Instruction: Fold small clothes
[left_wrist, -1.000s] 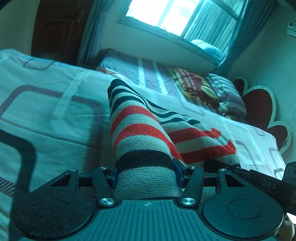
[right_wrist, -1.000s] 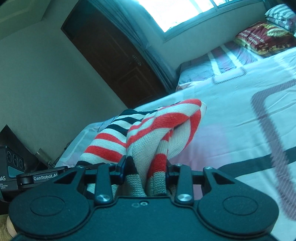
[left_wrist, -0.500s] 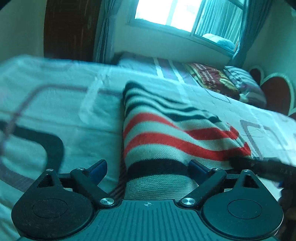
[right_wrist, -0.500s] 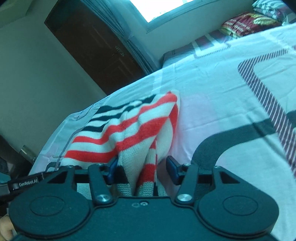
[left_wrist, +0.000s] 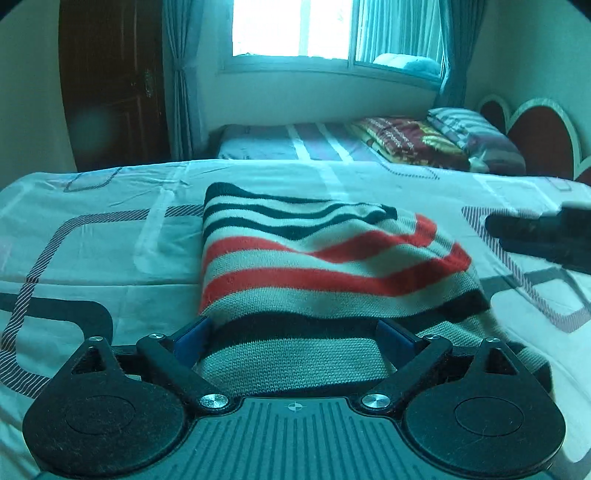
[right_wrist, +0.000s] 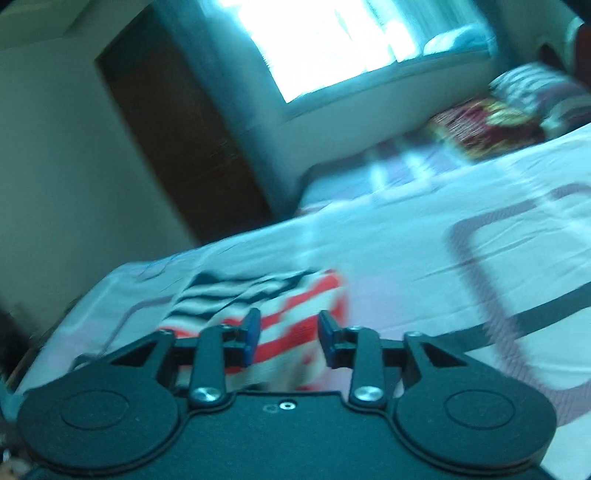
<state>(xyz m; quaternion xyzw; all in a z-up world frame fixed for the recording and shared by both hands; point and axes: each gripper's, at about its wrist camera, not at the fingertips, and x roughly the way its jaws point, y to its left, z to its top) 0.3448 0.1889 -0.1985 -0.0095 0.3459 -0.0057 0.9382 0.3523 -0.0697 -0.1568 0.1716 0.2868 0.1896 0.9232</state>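
L gripper (left_wrist: 293, 341) wide apart | R gripper (right_wrist: 290, 334) closing, nothing pinched | knit striped garment (left_wrist: 325, 269) folded flat

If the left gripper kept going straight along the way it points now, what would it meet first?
The striped knit garment. The left gripper is open with the garment's near edge lying between its fingers, so it would push into the fold at once; the bedspread lies under it.

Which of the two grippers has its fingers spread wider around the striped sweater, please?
The left gripper: its fingers stand wide on either side of the striped sweater. The right gripper has a narrower gap, now closing, and sits off the cloth.
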